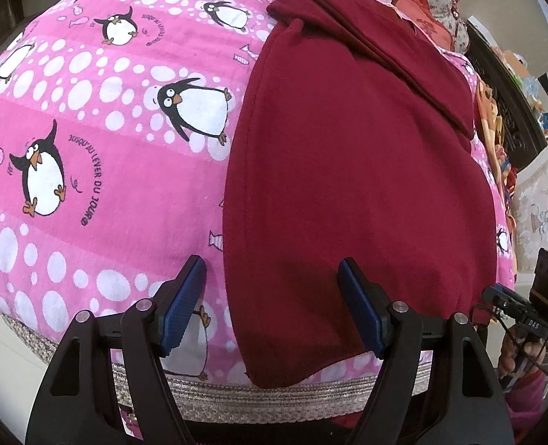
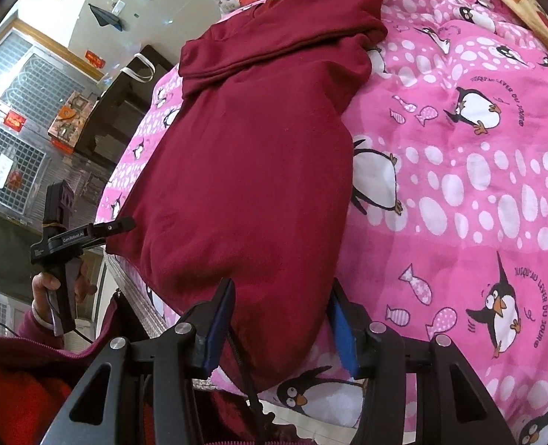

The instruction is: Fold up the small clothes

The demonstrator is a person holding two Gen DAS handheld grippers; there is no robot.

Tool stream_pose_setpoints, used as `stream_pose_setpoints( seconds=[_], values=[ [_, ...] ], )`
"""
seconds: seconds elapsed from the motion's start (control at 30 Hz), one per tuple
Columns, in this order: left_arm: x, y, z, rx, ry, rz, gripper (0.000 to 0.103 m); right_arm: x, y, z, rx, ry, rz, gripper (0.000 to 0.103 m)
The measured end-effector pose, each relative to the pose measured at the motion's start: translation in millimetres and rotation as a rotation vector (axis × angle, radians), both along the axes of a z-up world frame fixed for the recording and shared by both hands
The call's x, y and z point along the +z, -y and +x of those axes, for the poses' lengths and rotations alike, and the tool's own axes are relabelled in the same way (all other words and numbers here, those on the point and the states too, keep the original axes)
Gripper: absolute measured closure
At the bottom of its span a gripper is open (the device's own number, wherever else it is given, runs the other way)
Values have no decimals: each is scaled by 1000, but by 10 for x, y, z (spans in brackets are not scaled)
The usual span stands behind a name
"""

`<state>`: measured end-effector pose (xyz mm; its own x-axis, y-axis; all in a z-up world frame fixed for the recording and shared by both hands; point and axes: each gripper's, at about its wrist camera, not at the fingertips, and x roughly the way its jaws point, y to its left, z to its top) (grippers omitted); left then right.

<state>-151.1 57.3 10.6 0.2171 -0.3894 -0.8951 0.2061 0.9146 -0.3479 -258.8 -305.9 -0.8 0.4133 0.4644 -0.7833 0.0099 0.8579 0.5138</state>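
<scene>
Lying lengthwise on the pink penguin-print blanket (image 1: 88,118) that covers the bed, the dark red garment (image 1: 355,185) has its near hem at the blanket's front edge and its far end folded over into a thick band. The left gripper (image 1: 270,307) hangs released above that near hem, its blue pads spread to either side of the garment's left edge and grasping nothing. The right gripper (image 2: 279,330) is likewise released, its pads wide apart over the hem's right part.

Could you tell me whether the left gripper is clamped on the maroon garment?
No, the left gripper is open, its blue pads apart above the maroon garment lying on the penguin blanket.
</scene>
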Motion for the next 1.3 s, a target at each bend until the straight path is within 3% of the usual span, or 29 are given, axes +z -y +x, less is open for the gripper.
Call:
stream_pose_setpoints(
  seconds=[0.07,0.2,0.33,0.57,0.77,0.9,0.97,1.0,1.1,1.3],
  values=[
    [-2,5,10,-3,3,2,28,15,-19,11,13,15,-26,57],
    [-1,34,37,-16,8,6,27,70,-108,27,47,69,-93,74],
    [11,69,49,-48,18,13,30,124,-250,65,103,117,-143,83],
    [-3,91,41,-47,28,18,30,89,-220,103,83,127,-125,84],
    [-5,127,-18,-41,48,39,29,48,-36,-11,-10,88,37,76],
    [-10,156,-38,-57,59,58,29,56,-75,-60,16,86,31,75],
    [-8,157,-32,-59,58,43,55,66,-160,-55,64,90,1,76],
    [-15,158,-14,-61,39,18,83,95,-211,-43,90,100,-20,81],
    [12,146,67,-52,9,-21,90,223,-244,12,114,143,-13,94],
    [550,111,440,-23,110,-159,95,668,-10,308,63,263,45,94]
  ],
)
